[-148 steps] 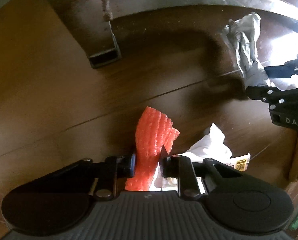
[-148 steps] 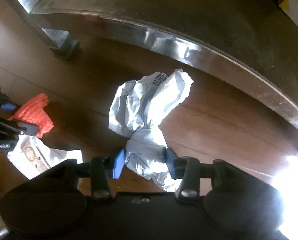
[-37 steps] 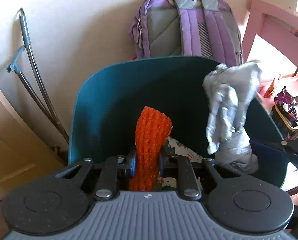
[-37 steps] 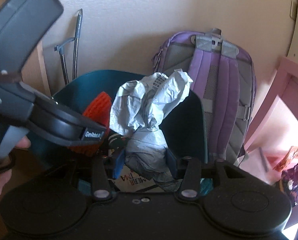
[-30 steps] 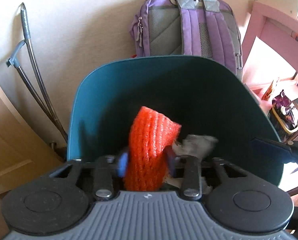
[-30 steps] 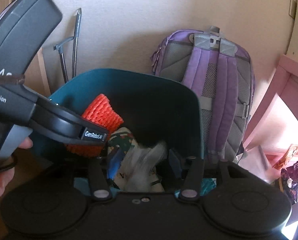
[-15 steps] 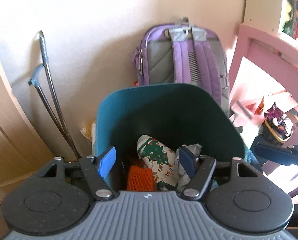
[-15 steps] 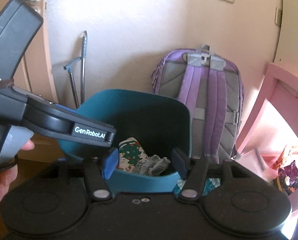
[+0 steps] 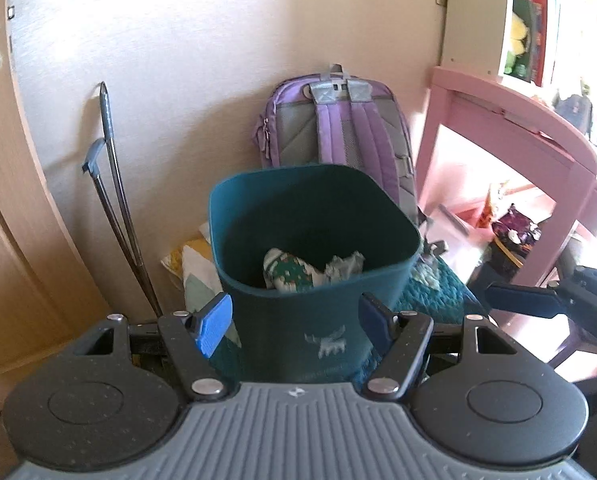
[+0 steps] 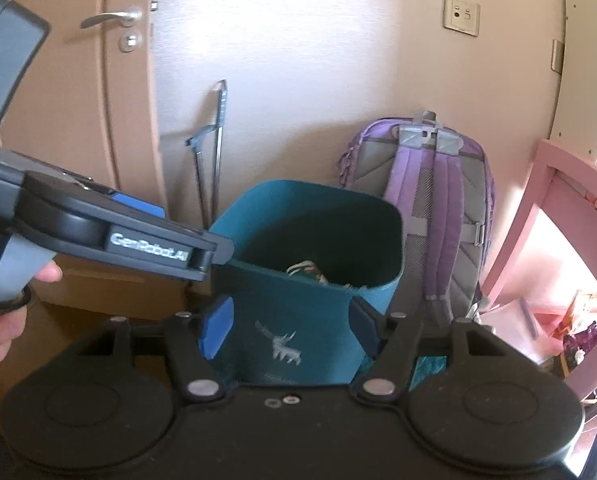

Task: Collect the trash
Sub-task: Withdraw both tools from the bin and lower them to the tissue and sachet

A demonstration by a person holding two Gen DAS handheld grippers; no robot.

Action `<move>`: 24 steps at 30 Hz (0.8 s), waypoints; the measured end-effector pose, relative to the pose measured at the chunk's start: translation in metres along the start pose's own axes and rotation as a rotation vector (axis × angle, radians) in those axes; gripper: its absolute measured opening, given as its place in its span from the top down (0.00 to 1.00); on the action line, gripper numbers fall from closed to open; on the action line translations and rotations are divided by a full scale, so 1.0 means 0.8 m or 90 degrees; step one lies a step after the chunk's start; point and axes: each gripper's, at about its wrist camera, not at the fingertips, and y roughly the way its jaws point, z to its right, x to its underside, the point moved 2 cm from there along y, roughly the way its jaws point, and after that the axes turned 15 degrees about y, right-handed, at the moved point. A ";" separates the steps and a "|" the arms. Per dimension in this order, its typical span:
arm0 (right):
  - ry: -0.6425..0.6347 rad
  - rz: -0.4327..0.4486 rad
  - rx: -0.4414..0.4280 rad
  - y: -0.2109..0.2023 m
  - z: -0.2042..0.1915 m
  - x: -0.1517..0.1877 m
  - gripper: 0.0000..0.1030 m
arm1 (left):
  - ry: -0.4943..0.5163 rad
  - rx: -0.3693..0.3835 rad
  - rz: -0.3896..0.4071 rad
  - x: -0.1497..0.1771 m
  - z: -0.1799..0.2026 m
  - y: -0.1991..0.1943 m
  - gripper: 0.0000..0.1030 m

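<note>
Pale wall (image 9: 202, 60) and a wooden door (image 10: 70, 112) fill my view behind everything. Against the wall leans a purple backpack (image 9: 338, 128), with a pink desk (image 9: 510, 120) to its right. In front of the backpack stands the teal bin (image 9: 314, 308), a white deer printed on its side. Inside it I see 2 pieces of trash: a patterned wrapper (image 9: 288, 270) and, touching it on the right, a crumpled grey wrapper (image 9: 344, 266). My left gripper (image 9: 294, 322) has its jaws spread wide with nothing between them. My right gripper (image 10: 286, 330) is still spreading its jaws, also with nothing between them.
</note>
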 end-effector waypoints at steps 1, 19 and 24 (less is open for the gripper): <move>0.001 -0.005 -0.004 -0.002 0.001 0.008 0.37 | -0.003 0.004 0.000 0.009 0.001 -0.004 0.28; -0.048 -0.230 -0.024 0.139 0.030 0.238 0.36 | -0.069 0.025 -0.102 0.246 0.023 0.085 0.19; -0.053 -0.306 -0.031 0.200 0.033 0.303 0.36 | -0.124 0.011 -0.195 0.316 0.020 0.160 0.17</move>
